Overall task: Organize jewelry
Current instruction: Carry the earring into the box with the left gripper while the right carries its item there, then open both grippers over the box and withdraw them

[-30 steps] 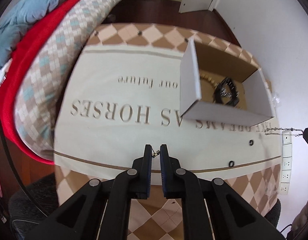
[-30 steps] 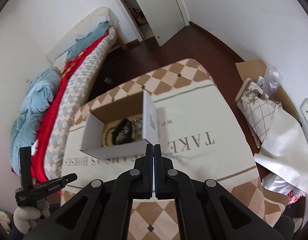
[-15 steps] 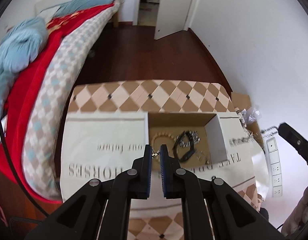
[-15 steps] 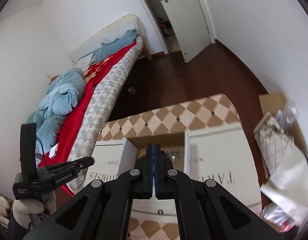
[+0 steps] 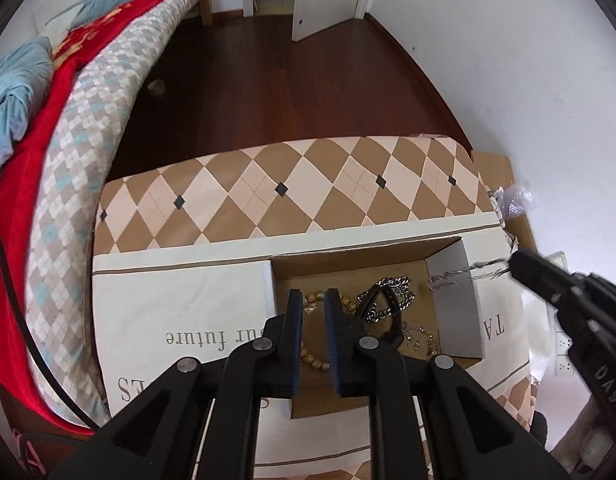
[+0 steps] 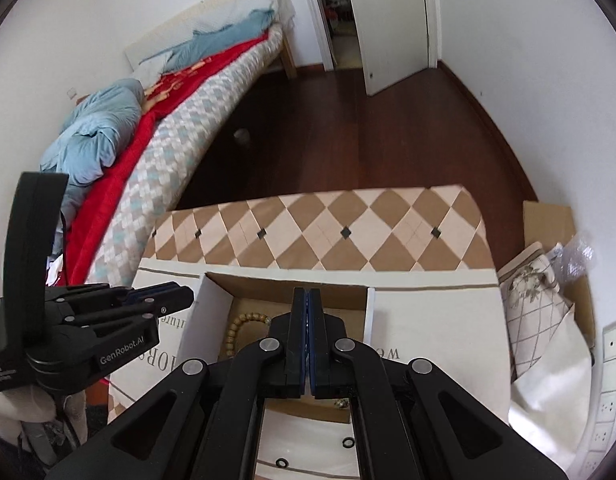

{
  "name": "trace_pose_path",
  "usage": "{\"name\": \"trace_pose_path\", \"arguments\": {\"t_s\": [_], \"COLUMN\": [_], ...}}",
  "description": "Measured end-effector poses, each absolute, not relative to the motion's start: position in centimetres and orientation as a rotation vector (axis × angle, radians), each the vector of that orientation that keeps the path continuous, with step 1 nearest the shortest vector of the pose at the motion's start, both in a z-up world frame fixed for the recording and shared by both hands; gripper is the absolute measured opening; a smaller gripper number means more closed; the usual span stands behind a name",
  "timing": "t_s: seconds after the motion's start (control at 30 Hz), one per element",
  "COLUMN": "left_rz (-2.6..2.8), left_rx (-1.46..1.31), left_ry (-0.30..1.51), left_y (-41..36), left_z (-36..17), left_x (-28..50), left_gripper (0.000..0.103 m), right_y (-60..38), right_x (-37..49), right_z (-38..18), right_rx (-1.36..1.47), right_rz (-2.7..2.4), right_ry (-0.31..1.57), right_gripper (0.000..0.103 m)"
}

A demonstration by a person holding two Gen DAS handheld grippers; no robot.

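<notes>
Right tool (image 5: 516,264) pinches a thin chain (image 5: 468,271) over the box (image 5: 456,312).

Left tongs (image 5: 312,300) just opened over box (image 5: 456,304), empty.

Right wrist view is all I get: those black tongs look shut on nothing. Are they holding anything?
Observer: Yes. The left wrist view shows the right gripper pinching a thin silver chain, which hangs by the box's right wall.
Operator: What's in the box besides beads?
Observer: A chunky silver link bracelet lies beside the beads.
Operator: And the other tongs?
Observer: The left gripper has just been opening. Its jaws stand apart above the beads, with nothing clearly between them.
</notes>
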State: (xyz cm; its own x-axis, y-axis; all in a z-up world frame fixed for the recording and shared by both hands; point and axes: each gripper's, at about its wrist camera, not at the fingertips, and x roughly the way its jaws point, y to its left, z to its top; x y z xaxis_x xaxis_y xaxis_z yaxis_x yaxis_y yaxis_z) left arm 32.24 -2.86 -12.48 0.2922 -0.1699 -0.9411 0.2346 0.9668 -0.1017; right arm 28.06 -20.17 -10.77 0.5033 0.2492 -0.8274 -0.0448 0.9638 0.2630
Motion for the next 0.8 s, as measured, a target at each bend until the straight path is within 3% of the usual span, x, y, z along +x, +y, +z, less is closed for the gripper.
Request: {"name": "trace_pose_path", "arguments": {"t_s": [0.07, 0.1, 0.13, 0.17, 0.2, 0.23, 0.27, 0.33, 0.4, 0.47, 0.8], "left_rz": [-0.251, -0.239, -0.23, -0.211, -0.191, -0.157, -0.14, -0.1, -0.064, -0.042, -0.02], "left_rx": [0.08, 0.091, 0.098, 0.11, 0.119, 0.133, 0.142, 0.156, 0.159, 0.167, 0.165], "left_ry": [1.237, 1.225, 1.212, 1.185, 1.168, 1.145, 1.133, 1.108, 1.09, 1.071, 1.042], "left_y": [-2.9, -2.9, -2.9, -2.7, -2.6, -2.3, -2.2, -1.7, -1.1, -0.8, 0.4], "left_z": [-12.3, -12.0, -11.8, -11.4, -11.2, -10.9, -10.8, -10.6, -10.5, -10.6, -11.4], "left_x": [32.4, 32.5, 32.5, 32.4, 32.4, 32.3, 32.2, 31.9, 31.3, 30.6, 26.8], "left_gripper": [0.012, 0.017, 0.028, 0.036, 0.061, 0.088, 0.093, 0.094, 0.094, 0.095, 0.102], "right_y": [-20.6, -20.7, -20.9, -21.1, -21.2, -21.3, -21.3, -21.2, -20.9, -20.5, -19.2], "right_x": [28.5, 28.7, 28.7, 28.7, 28.6, 28.4, 28.2, 27.8, 27.4, 26.9, 24.3], "right_z": [-11.4, -11.7, -11.9, -12.0, -12.0, -12.0, -12.0, -12.0, -12.3, -13.0, -14.9], "right_rx": [0.242, 0.244, 0.251, 0.249, 0.24, 0.232, 0.226, 0.203, 0.168, 0.123, 0.043], "right_rz": [0.171, 0.167, 0.16, 0.152, 0.144, 0.137, 0.128, 0.112, 0.082, 0.043, -0.056], "right_ry": [1.058, 1.077, 1.083, 1.086, 1.088, 1.089, 1.088, 1.087, 1.1, 1.122, 1.143], "right_gripper": [0.001, 0.001, 0.002, 0.009, 0.015, 0.035, 0.056, 0.071, 0.077, 0.102, 0.103]}}
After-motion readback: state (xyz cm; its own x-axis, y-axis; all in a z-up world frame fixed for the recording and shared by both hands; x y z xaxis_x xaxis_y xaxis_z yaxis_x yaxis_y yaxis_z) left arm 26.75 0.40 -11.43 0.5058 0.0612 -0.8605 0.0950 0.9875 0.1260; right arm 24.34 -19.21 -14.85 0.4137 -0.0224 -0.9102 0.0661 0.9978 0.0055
